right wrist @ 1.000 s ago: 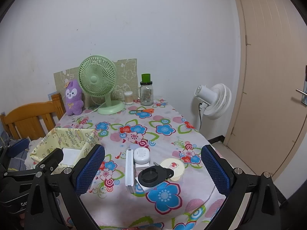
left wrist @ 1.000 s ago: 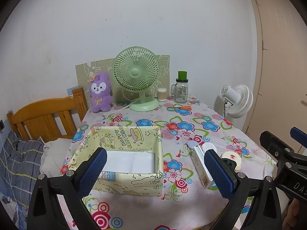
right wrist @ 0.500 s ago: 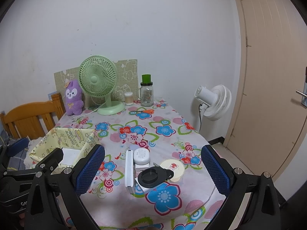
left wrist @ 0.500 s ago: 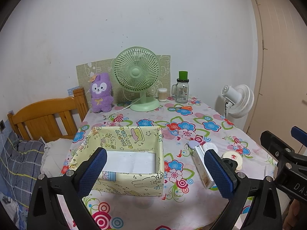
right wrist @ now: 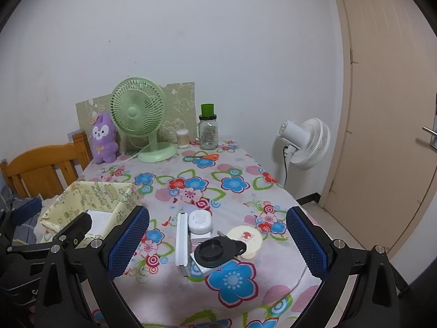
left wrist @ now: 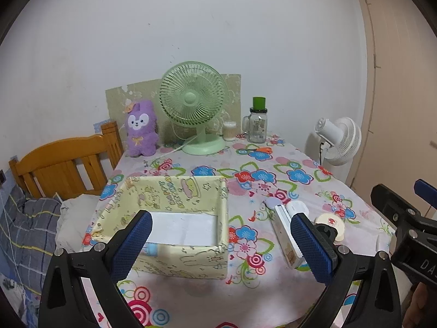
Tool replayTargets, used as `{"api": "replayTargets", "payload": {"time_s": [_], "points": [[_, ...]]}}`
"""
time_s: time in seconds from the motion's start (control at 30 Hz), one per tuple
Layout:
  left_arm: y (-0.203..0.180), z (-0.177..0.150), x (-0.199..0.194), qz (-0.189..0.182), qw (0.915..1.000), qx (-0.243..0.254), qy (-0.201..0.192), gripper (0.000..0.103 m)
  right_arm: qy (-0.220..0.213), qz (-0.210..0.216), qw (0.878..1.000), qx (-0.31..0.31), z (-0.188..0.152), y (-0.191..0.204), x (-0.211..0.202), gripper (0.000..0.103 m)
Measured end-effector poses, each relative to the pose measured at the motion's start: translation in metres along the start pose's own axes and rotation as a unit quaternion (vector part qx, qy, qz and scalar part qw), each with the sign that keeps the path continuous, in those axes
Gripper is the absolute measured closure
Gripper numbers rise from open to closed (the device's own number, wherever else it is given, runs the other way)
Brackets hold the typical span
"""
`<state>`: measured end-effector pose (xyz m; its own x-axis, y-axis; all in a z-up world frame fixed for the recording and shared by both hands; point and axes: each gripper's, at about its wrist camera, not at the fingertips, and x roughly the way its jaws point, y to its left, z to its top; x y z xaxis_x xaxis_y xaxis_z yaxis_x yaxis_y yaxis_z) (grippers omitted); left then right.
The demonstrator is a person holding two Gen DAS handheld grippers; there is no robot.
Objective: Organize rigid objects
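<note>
A yellow patterned fabric box [left wrist: 174, 194] [right wrist: 95, 194] sits on the left of the flowered table, a white sheet lining its bottom. To its right lies a small pile: a long white box [right wrist: 181, 239] [left wrist: 285, 235], a white rounded case [right wrist: 200, 220], a black round holder [right wrist: 215, 250], and a cream round lid [right wrist: 250, 239] [left wrist: 330, 222]. My left gripper [left wrist: 222, 246] hovers open in front of the fabric box. My right gripper [right wrist: 215, 243] hovers open in front of the pile. Both hold nothing.
At the table's back stand a green desk fan [left wrist: 195, 106], a purple plush [left wrist: 142, 128], a glass jar with a green lid [left wrist: 258, 121] and a small cotton-swab tub [left wrist: 229, 131]. Orange scissors [left wrist: 262, 150] lie nearby. A white floor fan [right wrist: 303, 142] and door [right wrist: 387, 109] are right; a wooden headboard [left wrist: 60, 161] is left.
Both grippers stay open and almost still; the views shift only slightly.
</note>
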<state>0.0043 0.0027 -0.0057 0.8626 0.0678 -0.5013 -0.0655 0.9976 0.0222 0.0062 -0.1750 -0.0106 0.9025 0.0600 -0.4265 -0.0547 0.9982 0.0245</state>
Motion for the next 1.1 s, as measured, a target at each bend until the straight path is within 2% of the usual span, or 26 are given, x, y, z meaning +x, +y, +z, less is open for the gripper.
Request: {"api": "replayTargets", "payload": {"time_s": [0.43, 0.73, 1.1], "points": [[-0.036, -0.003, 0.025, -0.014, 0.9996, 0.011, 0.022, 0.001, 0.020, -0.002, 1.000, -0.003, -0.005, -0.017, 0.026, 0.002], [-0.057, -0.008, 0.051, -0.019, 0.9985, 0.009, 0.051, 0.001, 0.040, -0.005, 0.999, 0.003, -0.010, -0.035, 0.049, 0.006], [-0.078, -0.018, 0.087, -0.023, 0.9951, 0.015, 0.095, 0.009, 0.078, -0.003, 0.997, 0.011, -0.023, -0.054, 0.087, 0.009]]}}
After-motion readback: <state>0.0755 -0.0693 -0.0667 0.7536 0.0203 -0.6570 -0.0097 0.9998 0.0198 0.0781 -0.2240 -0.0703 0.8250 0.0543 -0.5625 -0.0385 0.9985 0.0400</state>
